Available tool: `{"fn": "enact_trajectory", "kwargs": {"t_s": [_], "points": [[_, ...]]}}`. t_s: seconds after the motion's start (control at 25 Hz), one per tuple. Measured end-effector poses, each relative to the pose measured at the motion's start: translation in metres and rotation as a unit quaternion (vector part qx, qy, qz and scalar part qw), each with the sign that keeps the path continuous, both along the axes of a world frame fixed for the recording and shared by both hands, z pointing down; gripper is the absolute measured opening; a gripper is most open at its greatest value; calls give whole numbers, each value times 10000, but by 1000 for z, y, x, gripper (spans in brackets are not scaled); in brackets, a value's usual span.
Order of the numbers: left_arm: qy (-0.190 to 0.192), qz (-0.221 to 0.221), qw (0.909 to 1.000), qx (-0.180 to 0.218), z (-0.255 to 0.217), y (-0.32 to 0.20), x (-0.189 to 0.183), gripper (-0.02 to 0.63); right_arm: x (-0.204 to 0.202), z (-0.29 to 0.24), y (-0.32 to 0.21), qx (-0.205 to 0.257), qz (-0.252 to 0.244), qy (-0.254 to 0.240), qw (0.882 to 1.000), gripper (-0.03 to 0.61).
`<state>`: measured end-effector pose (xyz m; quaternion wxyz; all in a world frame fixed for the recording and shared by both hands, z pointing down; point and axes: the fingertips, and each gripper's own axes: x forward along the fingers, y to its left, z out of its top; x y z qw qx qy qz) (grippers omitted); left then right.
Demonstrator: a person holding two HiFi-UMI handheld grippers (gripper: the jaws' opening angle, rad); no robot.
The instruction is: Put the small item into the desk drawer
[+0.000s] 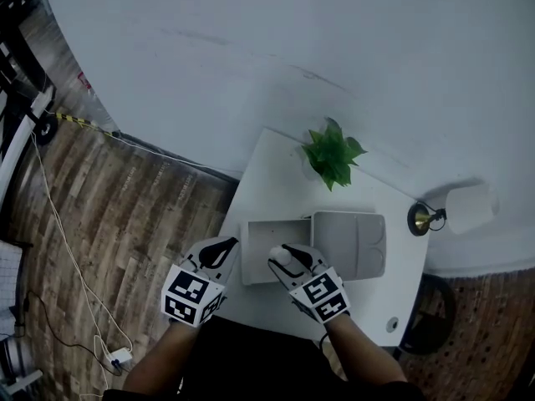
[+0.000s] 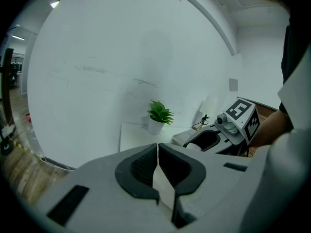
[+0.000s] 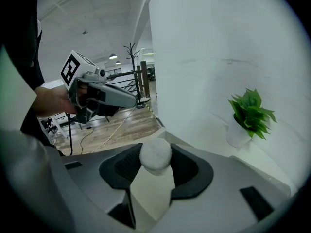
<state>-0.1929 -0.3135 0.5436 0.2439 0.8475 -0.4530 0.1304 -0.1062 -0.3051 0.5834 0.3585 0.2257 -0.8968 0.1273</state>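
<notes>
- White desk (image 1: 266, 178) against a curved pale wall (image 1: 251, 48), with a plant (image 1: 333, 153) and a lamp (image 1: 464, 209) at the back. A grey box (image 1: 358, 242) stands near the front edge, and its drawer (image 1: 269, 230) is pulled out to the left.
- The ball (image 3: 155, 155) looks soft, fuzzy and very light. I'd guess it squashes under pressure and cannot break.
- It is best held across its middle, as it is now, and gently. Being so light, it may cling to a pad or roll once let go.
- It is small, round and off-white with a woolly surface, about as wide as the gap between the jaws.
- The right gripper (image 1: 282, 257) is clamped on the ball, with one pad on each side. From overhead it hangs over the drawer's right end, just beside the box.
- I cannot tell whether the ball is already below the drawer's rim.
- The left gripper (image 1: 221, 252) has its jaws together with nothing between them. It sits at the drawer's left end, and I can't tell whether it touches.
</notes>
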Motion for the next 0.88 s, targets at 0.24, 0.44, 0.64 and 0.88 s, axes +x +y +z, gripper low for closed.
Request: {"fn": "enact_trajectory", "kwargs": {"t_s": [0.24, 0.44, 0.64, 0.88], "points": [[-1, -94, 9999, -118, 13, -4, -7, 18, -13, 17, -6, -90, -149, 124, 9998, 176], [42, -207, 9995, -224, 19, 0, -15, 18, -21, 32, -9, -177, -226, 251, 9993, 178], [37, -296, 9992, -259, 22, 7, -28, 18, -26, 45, -10, -238, -272, 439, 9984, 179], [11, -380, 9990, -231, 19, 17, -39, 18, -33, 54, -7, -237, -363, 557, 9975, 184]]}}
